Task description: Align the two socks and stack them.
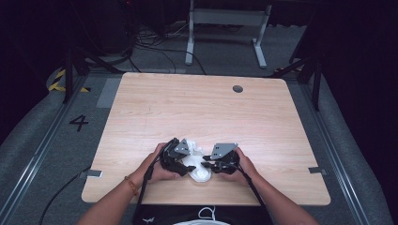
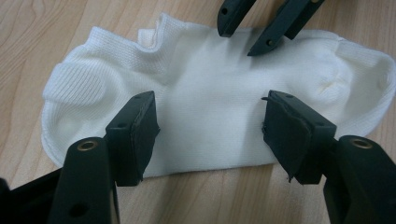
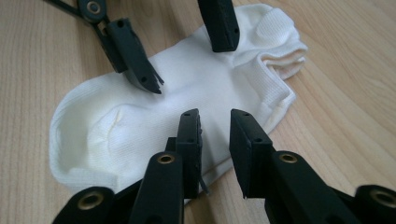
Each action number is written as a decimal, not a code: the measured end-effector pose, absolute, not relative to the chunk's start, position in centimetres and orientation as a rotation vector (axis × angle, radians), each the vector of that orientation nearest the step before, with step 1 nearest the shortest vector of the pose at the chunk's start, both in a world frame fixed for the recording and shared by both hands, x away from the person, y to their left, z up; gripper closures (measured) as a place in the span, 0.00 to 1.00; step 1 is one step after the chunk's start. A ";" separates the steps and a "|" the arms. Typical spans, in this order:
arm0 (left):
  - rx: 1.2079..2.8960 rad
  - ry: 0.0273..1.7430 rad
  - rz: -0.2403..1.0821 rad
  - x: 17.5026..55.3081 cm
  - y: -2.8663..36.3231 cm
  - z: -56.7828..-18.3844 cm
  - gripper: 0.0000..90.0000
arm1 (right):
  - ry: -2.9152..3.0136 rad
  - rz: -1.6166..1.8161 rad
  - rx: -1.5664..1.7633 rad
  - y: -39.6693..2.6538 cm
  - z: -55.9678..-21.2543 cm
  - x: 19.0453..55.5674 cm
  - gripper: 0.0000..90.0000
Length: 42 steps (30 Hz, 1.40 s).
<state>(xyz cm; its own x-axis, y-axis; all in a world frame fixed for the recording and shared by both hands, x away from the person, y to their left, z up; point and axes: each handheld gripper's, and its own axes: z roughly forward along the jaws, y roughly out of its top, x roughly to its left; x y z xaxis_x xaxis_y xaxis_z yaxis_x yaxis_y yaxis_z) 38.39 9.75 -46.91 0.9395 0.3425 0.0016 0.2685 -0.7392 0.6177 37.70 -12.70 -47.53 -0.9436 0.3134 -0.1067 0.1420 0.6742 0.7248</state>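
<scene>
1. White ribbed cotton ankle sock (image 2: 210, 107): one item, lying flat on the pale wooden counter (image 1: 197, 108), close to the middle of the near edge. Heel pocket and open cuff at one end, rounded toe with a small pucker at the other.
2. Left tongs (image 2: 210, 126): black, two-jawed, held in the person's left hand (image 1: 157, 168). Jaws stand wide apart, one at each side of the sock's midsection, above the fabric along its near edge; nothing is gripped between them. In the high view these tongs sit at the sock's left.
3. Right tongs (image 3: 215, 133): black, two-jawed, held in the person's right hand (image 1: 241, 164). Jaws stand a narrow gap apart over the sock's long edge; no fabric is caught between the pads. In the high view they sit at the sock's right, facing the left tongs across the sock.
4. Counter: light wood grain, rounded corners, a small dark round grommet (image 1: 238, 88) near the far right corner.
</scene>
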 end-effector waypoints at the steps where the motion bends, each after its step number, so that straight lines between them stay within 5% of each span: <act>1: 2.438 0.425 0.159 38.4 9.8 -47.0 0.40 | 2.665 1.118 0.366 -12.8 -47.5 37.7 0.83; 17: 2.436 0.400 0.152 38.6 9.7 -47.0 0.39 | 2.686 1.123 0.187 -12.0 -46.0 34.6 0.77; 42: 2.436 0.383 0.143 38.8 9.7 -47.1 0.39 | 2.618 1.144 0.331 -13.5 -45.3 36.8 0.76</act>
<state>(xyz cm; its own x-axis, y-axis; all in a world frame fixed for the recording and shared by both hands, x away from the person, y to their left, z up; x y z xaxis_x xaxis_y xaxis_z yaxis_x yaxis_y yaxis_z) 38.84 9.70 -47.09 0.9512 0.3084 0.0056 0.2362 -0.7400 0.6297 36.83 -13.49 -45.25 -0.9389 0.3103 -0.1491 0.1014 0.6632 0.7415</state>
